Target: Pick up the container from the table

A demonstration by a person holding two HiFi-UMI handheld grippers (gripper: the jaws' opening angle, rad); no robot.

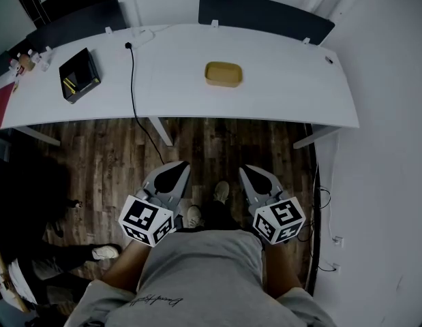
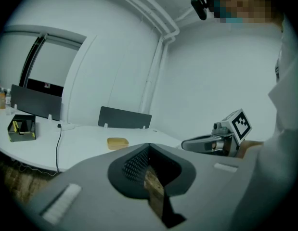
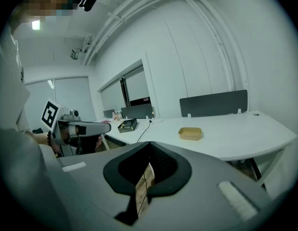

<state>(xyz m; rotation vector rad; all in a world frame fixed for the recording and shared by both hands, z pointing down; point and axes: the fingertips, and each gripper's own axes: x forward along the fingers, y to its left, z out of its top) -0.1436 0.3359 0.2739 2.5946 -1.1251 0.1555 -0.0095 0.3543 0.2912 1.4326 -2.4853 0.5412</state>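
A shallow tan container (image 1: 223, 73) sits on the white table (image 1: 285, 94), right of its middle, far ahead of both grippers. It also shows small in the left gripper view (image 2: 118, 142) and in the right gripper view (image 3: 190, 134). My left gripper (image 1: 176, 167) and right gripper (image 1: 249, 172) hang side by side close to my waist, over the wooden floor, short of the table's near edge. Both are shut with nothing held. Each one's jaws meet with only a thin slit between them (image 2: 148, 150) (image 3: 149, 148).
A black open box (image 1: 79, 75) lies on the table's left part, with small bottles (image 1: 30, 60) beyond it. A black cable (image 1: 133, 94) runs across the table and down to the floor. Dark partition panels (image 1: 265, 13) line the far edge. Another person's legs (image 1: 74, 254) are at lower left.
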